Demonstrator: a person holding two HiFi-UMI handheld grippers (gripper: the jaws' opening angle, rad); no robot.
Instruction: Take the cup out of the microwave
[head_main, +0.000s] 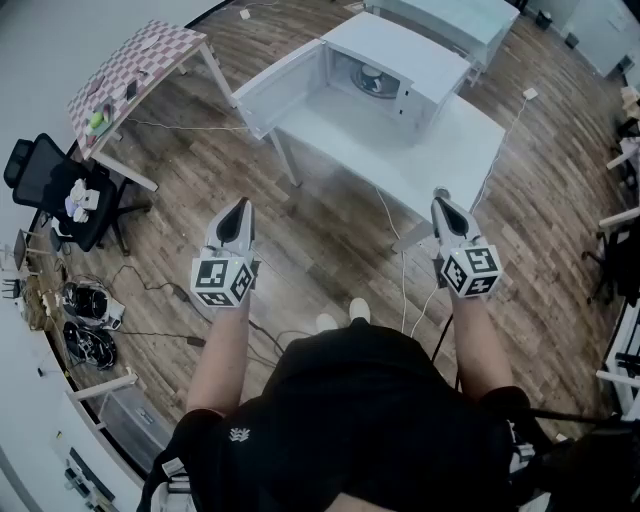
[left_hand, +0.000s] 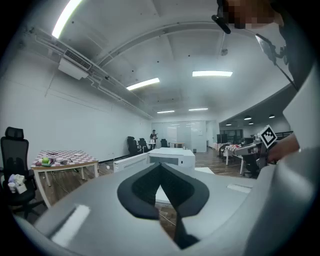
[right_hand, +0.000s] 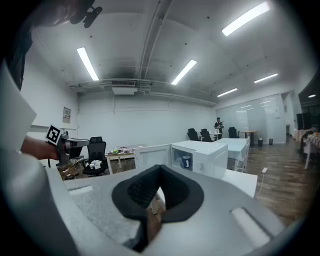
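The dark blue cup (right_hand: 186, 161) stands upright inside the boxy white microwave (head_main: 400, 52), towards the back of the cavity, so it is not yet out and we judge the task barely begun. Reading from the left, a table with a red-and-white checked cloth (head_main: 140, 62) and a black office chair (head_main: 48, 185) stand well apart from the work and play no part in it. Next comes the left gripper (head_main: 238, 214), its jaws pressed together on nothing, held about level and aimed towards the microwave, well short of the plain white table (head_main: 450, 150) that carries it. The microwave's white door (head_main: 282, 92) is swung wide to the left, which leaves the opening free for a straight reach from our side. The right gripper (head_main: 446, 208) is likewise fully closed and empty, near the table's front corner; we take it that both tongs are closed simply because nothing is within reach yet. We find no brand or readable writing on the microwave or cup; the cubes on the grippers bear only black-and-white square patterns.
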